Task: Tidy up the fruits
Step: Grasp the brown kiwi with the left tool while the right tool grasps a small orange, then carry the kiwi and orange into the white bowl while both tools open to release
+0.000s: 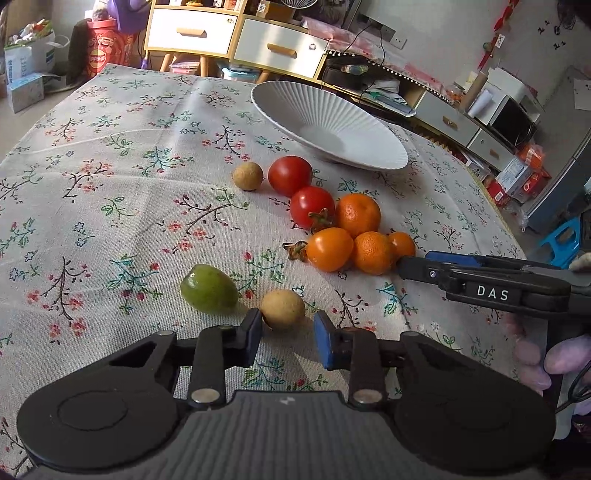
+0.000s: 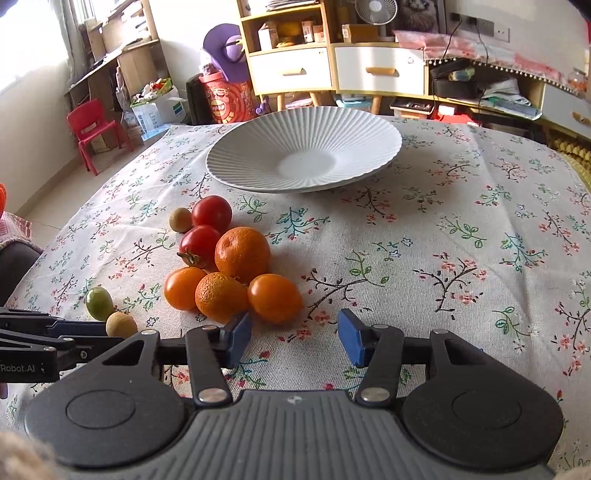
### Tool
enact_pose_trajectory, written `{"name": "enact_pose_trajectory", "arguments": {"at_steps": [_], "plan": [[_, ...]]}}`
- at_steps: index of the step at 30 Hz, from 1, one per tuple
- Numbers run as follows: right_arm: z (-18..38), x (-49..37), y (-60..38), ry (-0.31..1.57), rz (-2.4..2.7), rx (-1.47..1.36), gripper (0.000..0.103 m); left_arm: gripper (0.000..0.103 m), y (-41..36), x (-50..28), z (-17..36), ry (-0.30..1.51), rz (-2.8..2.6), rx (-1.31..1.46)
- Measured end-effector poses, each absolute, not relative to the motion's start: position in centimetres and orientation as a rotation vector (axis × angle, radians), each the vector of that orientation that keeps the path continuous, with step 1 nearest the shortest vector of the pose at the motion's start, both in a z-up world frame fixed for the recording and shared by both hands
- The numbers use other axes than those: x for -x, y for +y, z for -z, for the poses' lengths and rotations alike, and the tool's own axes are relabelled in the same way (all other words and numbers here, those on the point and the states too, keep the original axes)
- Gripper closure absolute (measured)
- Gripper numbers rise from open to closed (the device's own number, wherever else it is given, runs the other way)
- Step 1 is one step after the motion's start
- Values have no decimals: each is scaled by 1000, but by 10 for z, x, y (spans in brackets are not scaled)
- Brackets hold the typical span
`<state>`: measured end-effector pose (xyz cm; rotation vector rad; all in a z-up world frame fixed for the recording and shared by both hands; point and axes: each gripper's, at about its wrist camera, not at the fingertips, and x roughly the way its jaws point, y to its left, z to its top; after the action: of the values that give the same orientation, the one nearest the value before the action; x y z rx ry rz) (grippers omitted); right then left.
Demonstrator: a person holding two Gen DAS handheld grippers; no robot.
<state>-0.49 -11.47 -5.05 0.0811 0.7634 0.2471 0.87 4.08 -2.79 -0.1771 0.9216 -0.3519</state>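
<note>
On flowered tablecloth, empty white ribbed plate, fruit pile nearby

A worktop draped in a pale floral-print tablecloth fills the foreground. Behind it stands a wooden cabinet with white drawers and tan handles, carrying a small white desk fan on top, with a red cylindrical gift box printed with gold characters on the floor to its left. A small red plastic child's chair sits near the bright window, and a blue plastic stool shows at the right edge of the left wrist view.
</note>
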Motion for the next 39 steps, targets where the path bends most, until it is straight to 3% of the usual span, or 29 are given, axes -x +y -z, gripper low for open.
{"name": "enact_pose_trajectory", "arguments": {"at_steps": [10, 20, 23, 39], "plan": [[53, -3, -114, 741, -275, -83, 67, 74, 37, -14, 31, 877, 339, 156], [54, -9, -114, 711, -292, -121, 67, 74, 31, -15, 33, 829, 326, 115], [54, -10, -112, 706, -298, -119, 73, 75, 27, -15, 33, 816, 317, 95], [24, -10, -119, 662, -263, -125, 74, 75, 19, -33, -1, 729, 272, 123]]}}
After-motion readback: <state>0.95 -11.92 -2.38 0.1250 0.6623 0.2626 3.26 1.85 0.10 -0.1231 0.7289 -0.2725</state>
